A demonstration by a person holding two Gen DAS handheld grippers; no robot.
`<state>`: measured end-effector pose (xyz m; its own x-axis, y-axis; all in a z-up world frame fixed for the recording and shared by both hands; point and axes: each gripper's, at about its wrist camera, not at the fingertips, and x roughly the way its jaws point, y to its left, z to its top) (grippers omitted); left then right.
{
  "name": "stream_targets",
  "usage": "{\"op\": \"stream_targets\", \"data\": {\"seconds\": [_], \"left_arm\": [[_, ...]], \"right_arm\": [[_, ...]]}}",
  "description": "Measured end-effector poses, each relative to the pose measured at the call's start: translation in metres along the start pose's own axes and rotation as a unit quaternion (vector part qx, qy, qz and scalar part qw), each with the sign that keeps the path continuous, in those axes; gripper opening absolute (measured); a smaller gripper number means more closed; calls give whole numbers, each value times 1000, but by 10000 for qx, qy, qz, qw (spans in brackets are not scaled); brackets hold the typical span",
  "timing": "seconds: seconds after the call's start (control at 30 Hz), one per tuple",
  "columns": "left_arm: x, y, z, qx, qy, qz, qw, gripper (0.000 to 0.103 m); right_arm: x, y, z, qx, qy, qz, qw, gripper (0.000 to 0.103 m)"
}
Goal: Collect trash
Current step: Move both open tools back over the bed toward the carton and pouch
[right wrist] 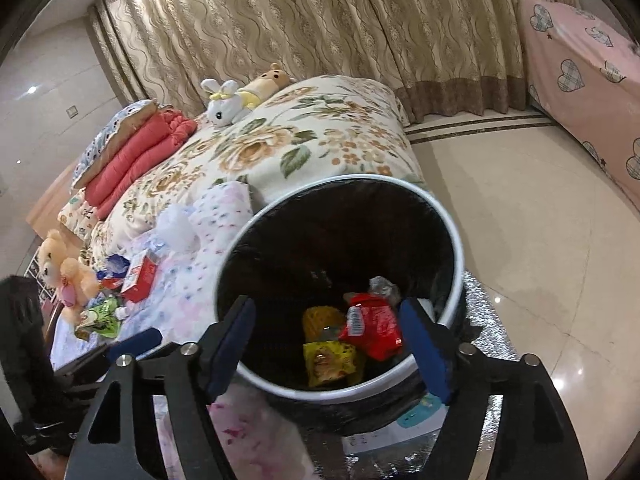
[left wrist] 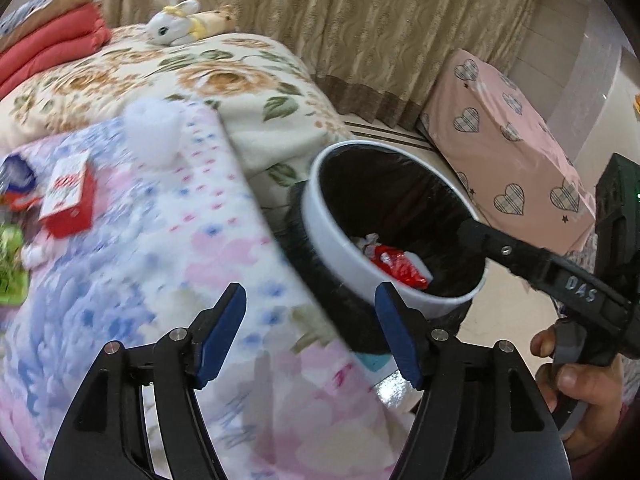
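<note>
The right gripper (right wrist: 326,348) is shown spread wide and empty above the white-rimmed trash bin (right wrist: 454,240), in which a red wrapper (right wrist: 374,330) and yellow packets (right wrist: 328,354) are seen. The left gripper (left wrist: 312,334) is likewise held wide and empty over the bed (left wrist: 120,264). A red carton (left wrist: 70,200) and a green packet (left wrist: 12,268) are left on the bed at nine o'clock of the bin.

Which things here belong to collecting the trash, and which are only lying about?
For the job: trash bin, red wrapper and yellow wrappers inside it, red carton, green packet on the bed.

Lying about: white rabbit toy, bear toy, red quilt, curtain.
</note>
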<state>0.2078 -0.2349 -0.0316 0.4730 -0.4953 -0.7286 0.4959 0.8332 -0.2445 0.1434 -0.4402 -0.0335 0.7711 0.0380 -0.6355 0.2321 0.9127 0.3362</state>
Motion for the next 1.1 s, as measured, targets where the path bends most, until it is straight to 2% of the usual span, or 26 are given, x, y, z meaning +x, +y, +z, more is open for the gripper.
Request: {"op": "stream_targets", "data": {"seconds": [0.57, 1.1], "left_arm": [[-38, 74, -42, -762, -67, 387, 9963, 69], [-69, 134, -70, -1462, -181, 723, 9864, 70]], "right_arm": [[1, 62, -22, -239, 28, 473, 9986, 85], [22, 121, -45, -587, 357, 884, 9937, 87]]}}
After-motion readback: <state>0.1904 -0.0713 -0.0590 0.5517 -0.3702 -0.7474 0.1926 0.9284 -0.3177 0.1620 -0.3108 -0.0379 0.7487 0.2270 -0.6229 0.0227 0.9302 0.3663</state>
